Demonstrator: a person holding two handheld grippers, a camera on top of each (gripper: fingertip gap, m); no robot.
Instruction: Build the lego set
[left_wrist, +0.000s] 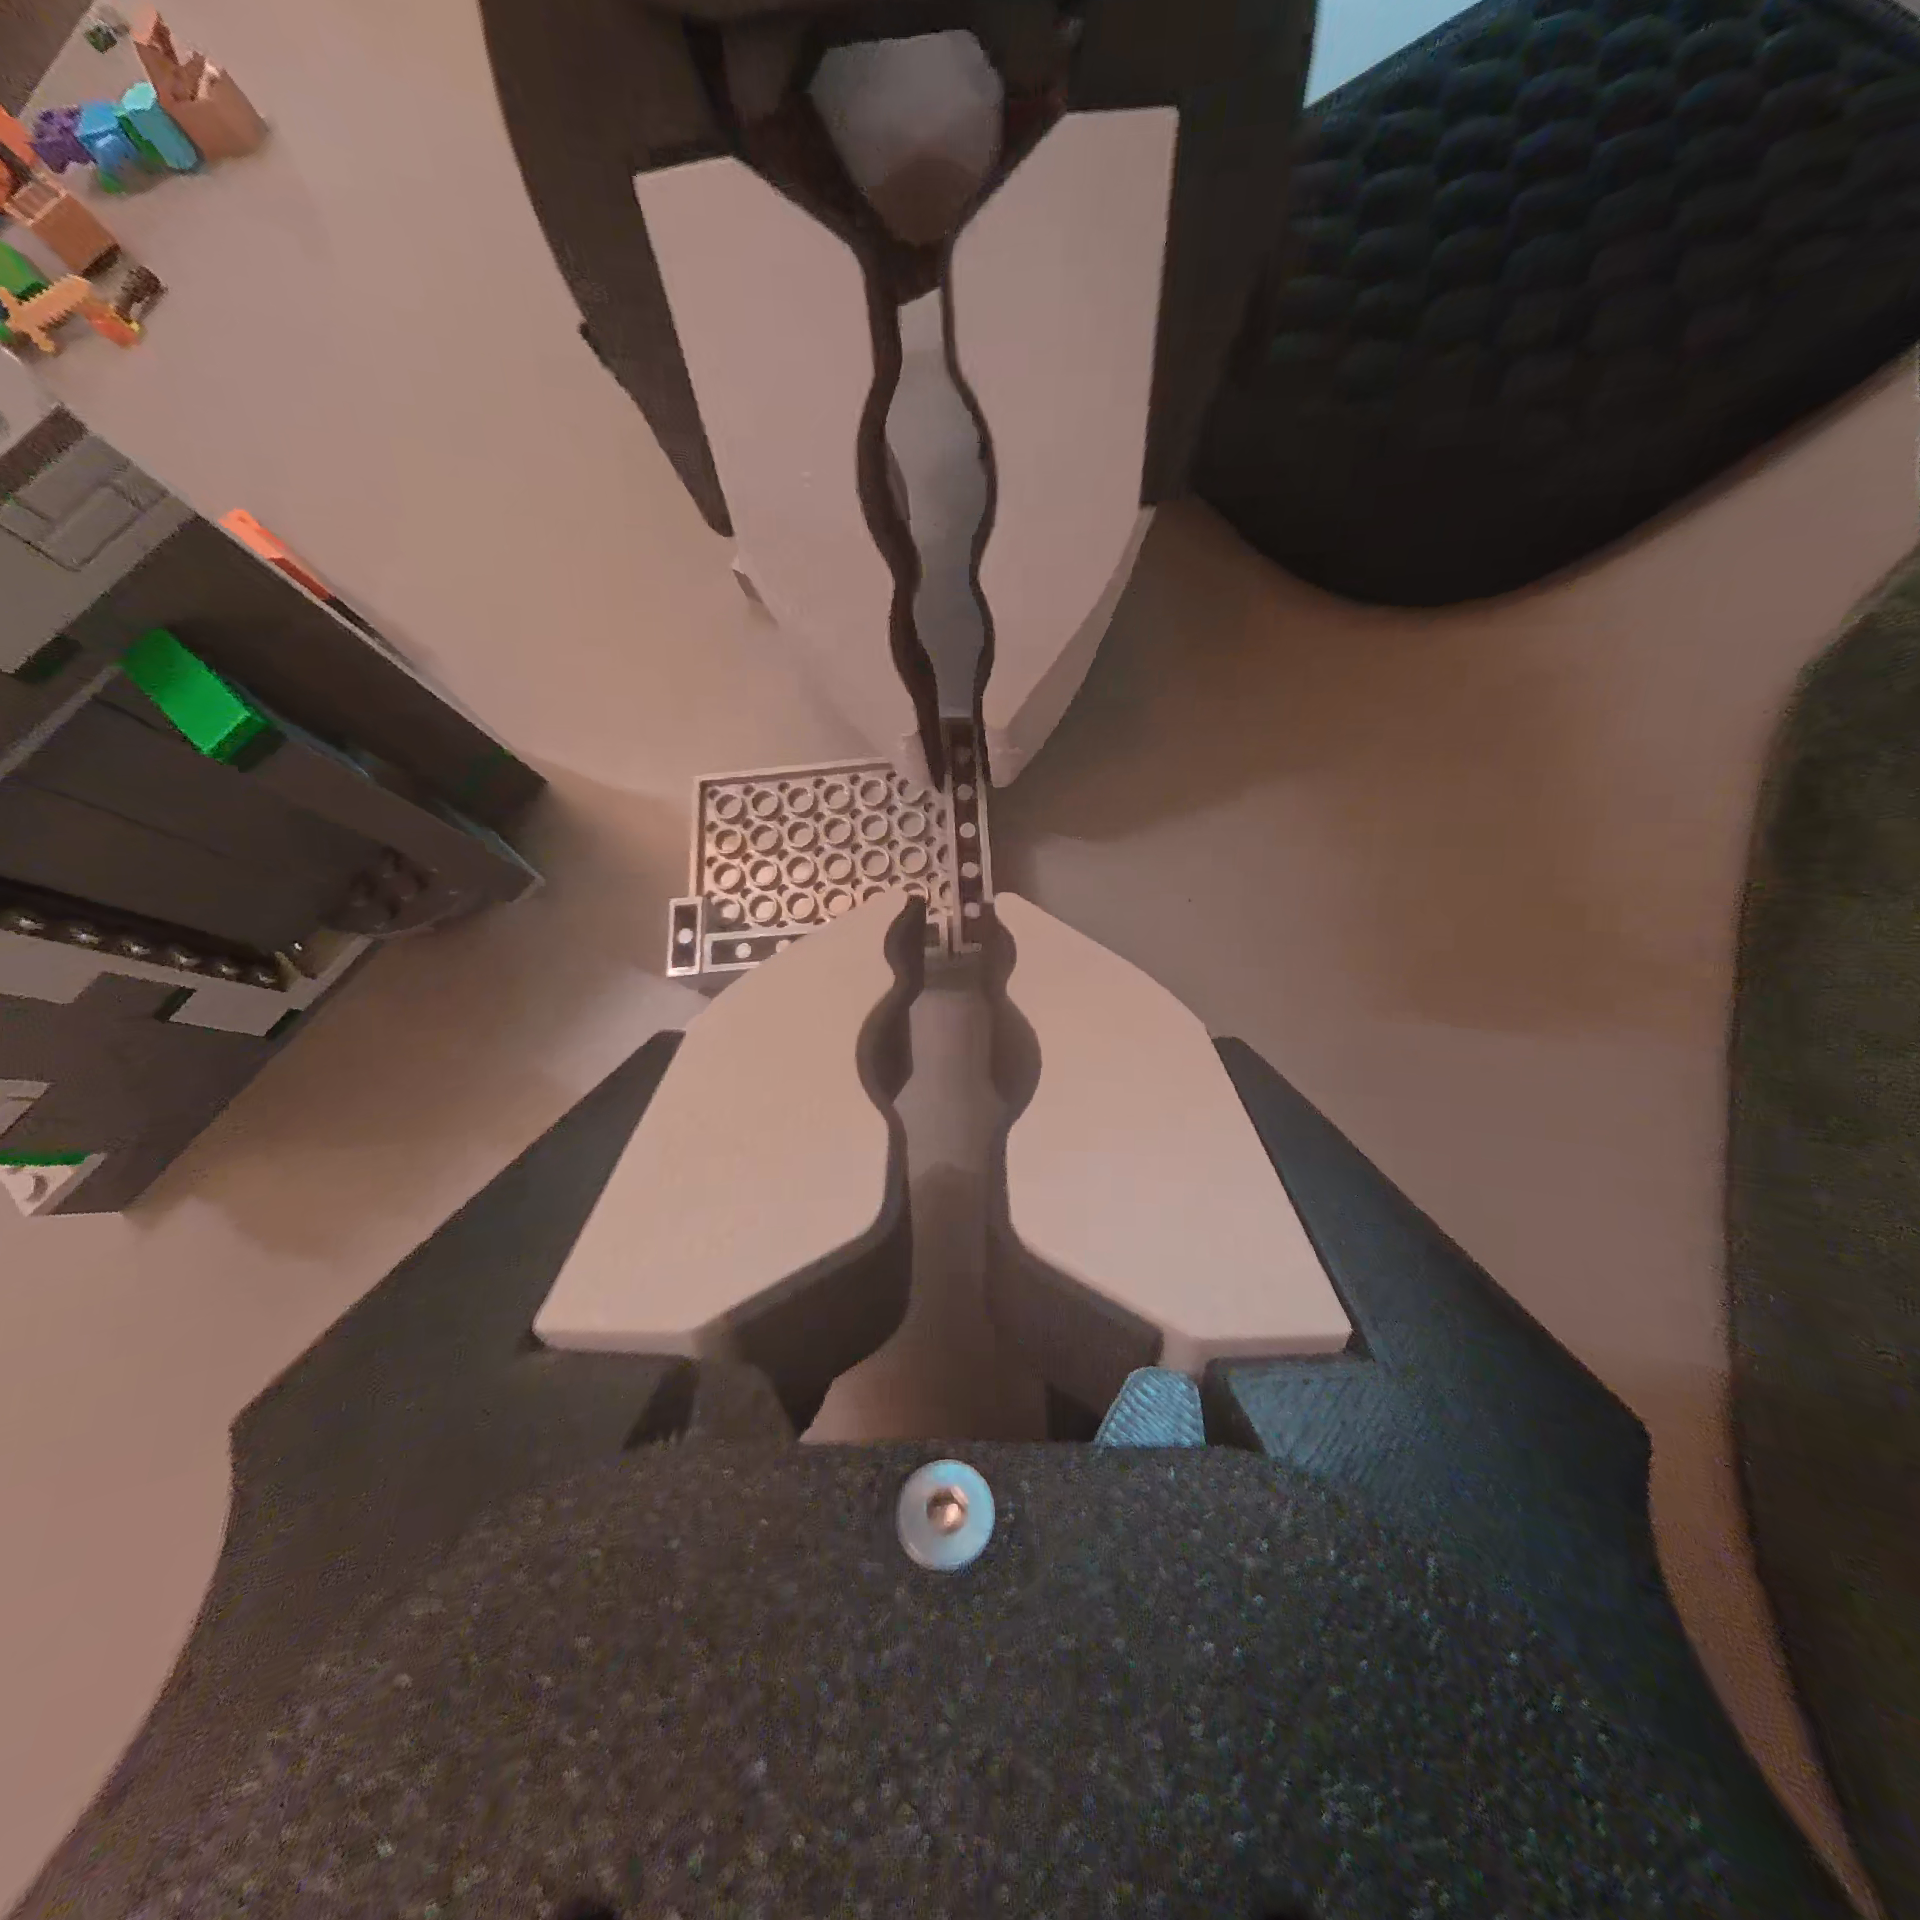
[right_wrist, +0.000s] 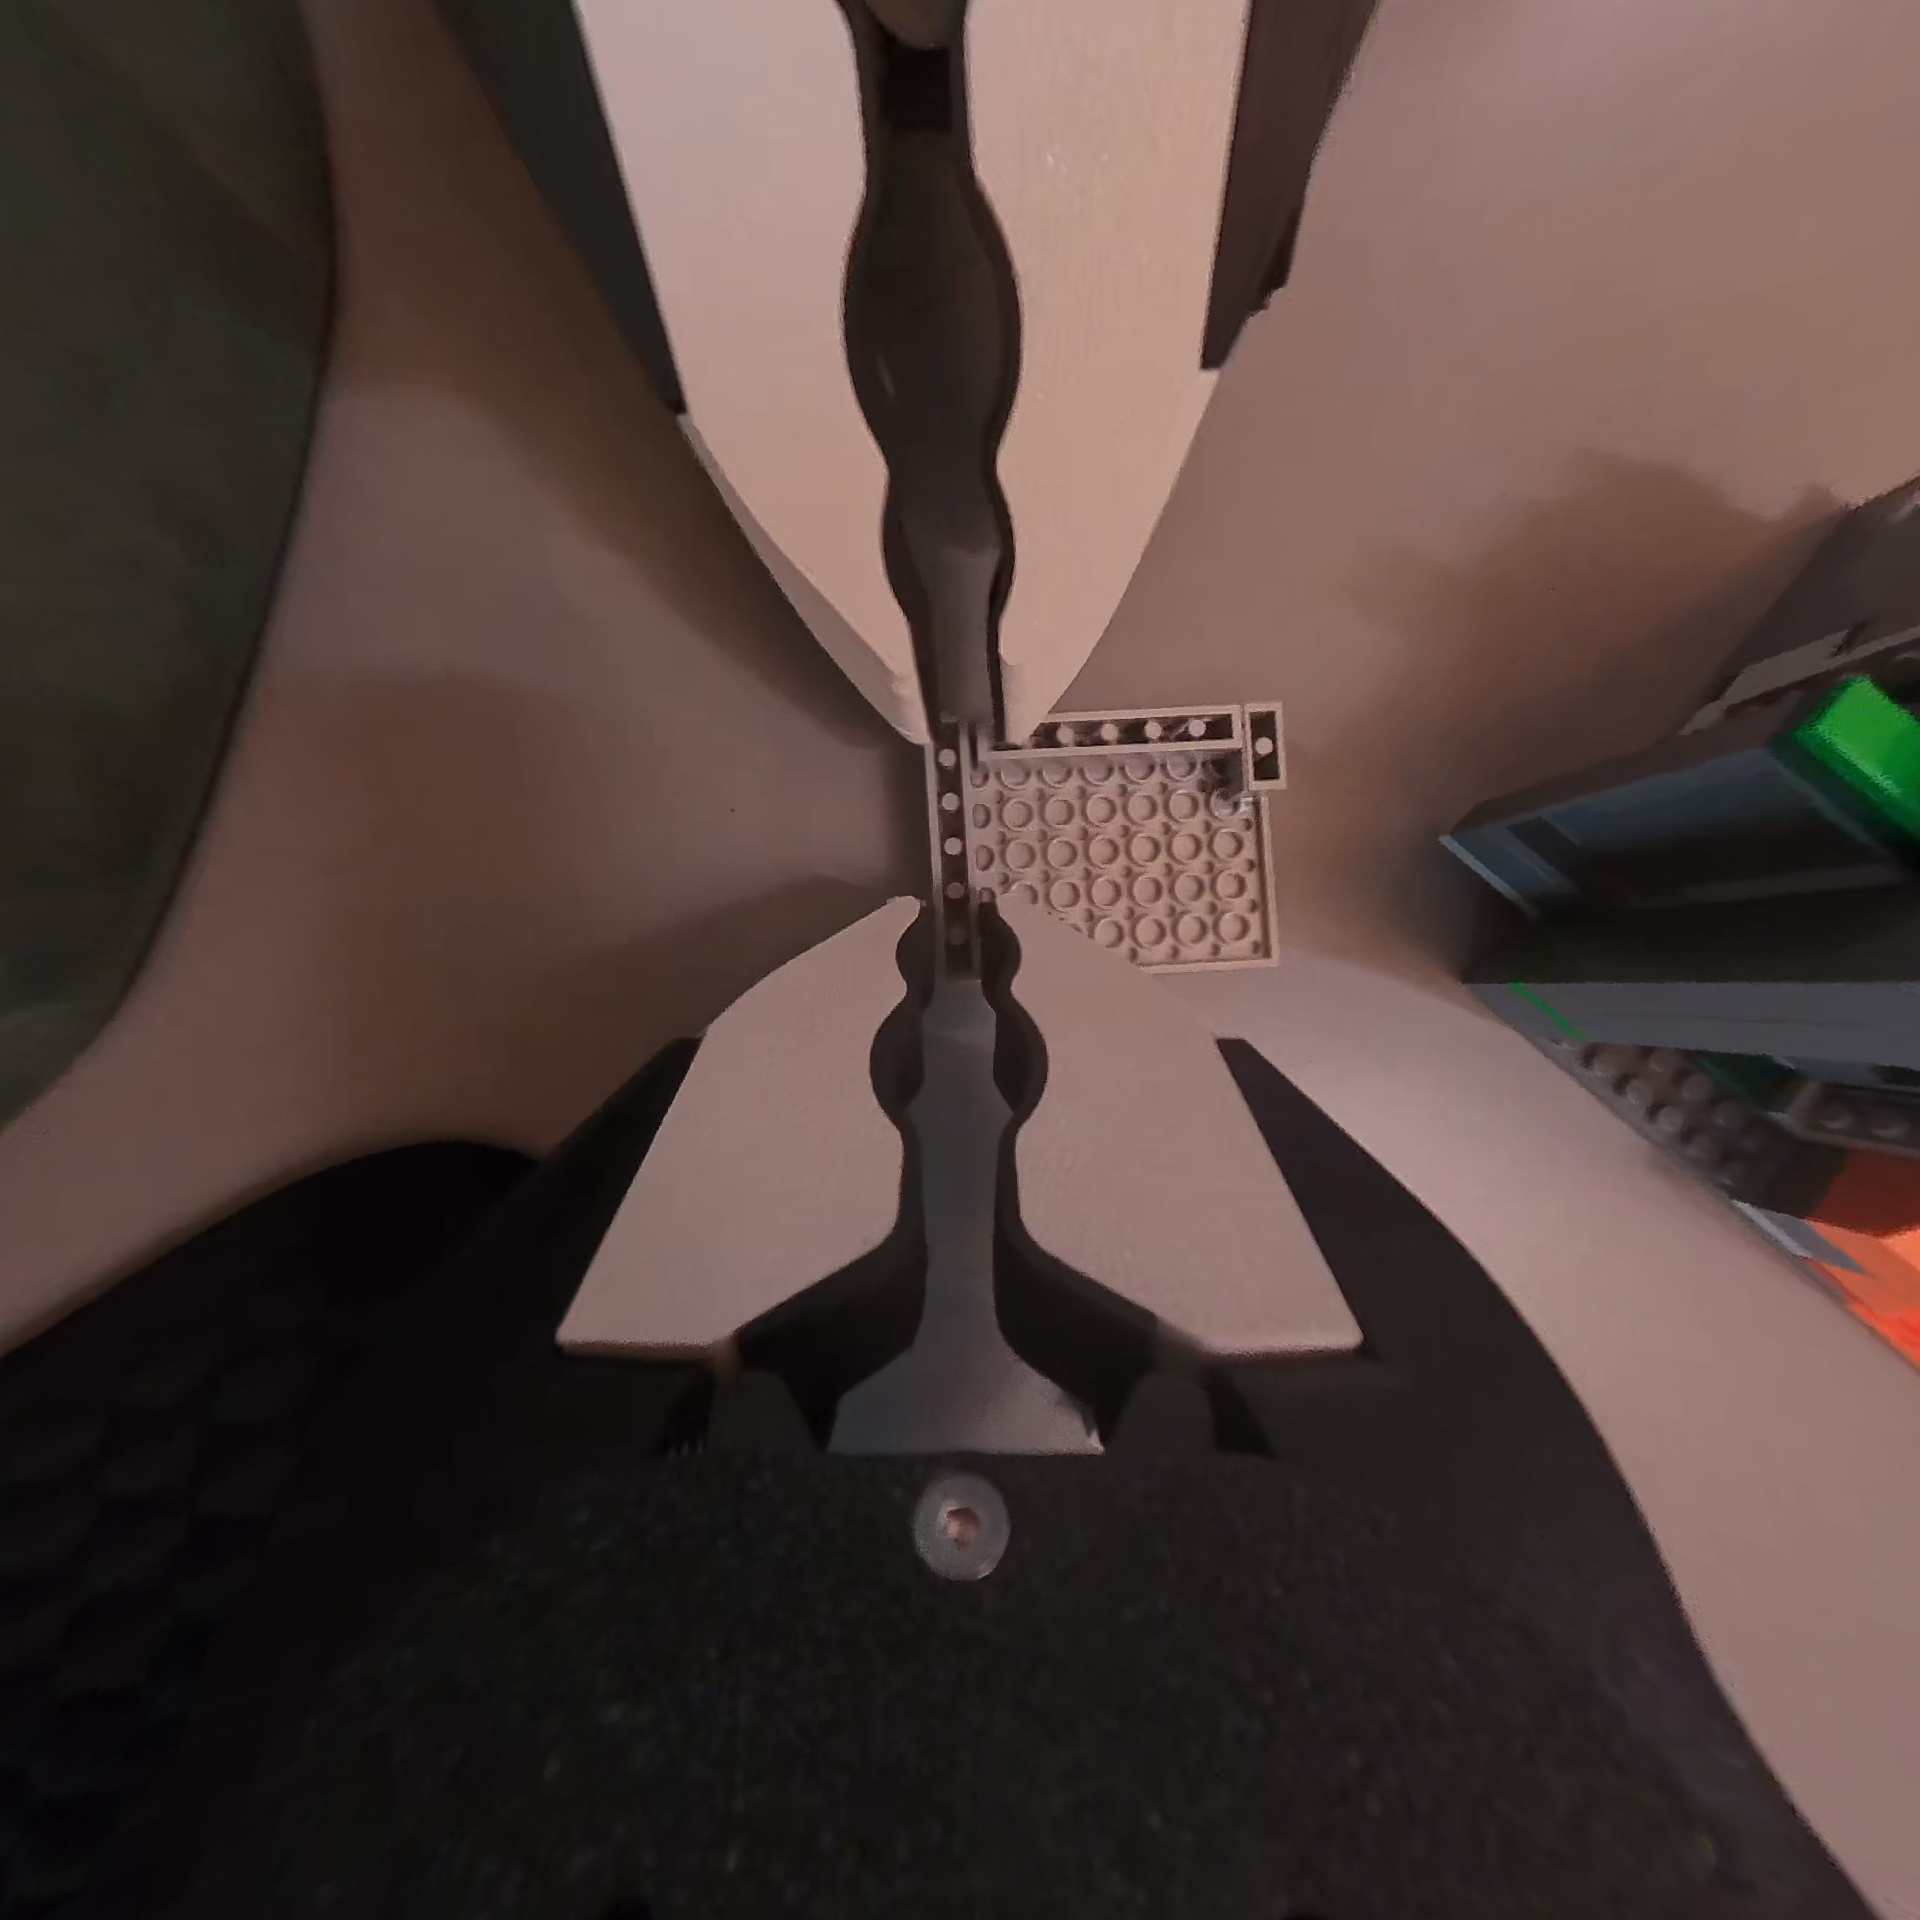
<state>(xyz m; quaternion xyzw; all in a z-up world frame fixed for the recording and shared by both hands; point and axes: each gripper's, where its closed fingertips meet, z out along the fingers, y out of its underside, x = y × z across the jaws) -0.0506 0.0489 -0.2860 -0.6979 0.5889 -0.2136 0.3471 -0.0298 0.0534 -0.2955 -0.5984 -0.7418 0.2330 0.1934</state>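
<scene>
Grey brick plate (left_wrist: 821, 873) gripped along one edge strip by both nearly closed tools, left tool (left_wrist: 961, 920) and right tool (right_wrist: 961, 920) facing tip to tip

My right tool (right_wrist: 961, 914), seen along its two pale fingers (right_wrist: 810, 1122), is closed on the narrow edge strip of a tan studded plate assembly (right_wrist: 1132, 862). Facing me, the other tool (right_wrist: 961, 717) grips the far end of the same strip. The assembly shows its underside of round tubes. At right stands a grey block model (right_wrist: 1683, 935) with a green brick (right_wrist: 1860, 748), resting on the pale desk (right_wrist: 623, 810).
</scene>
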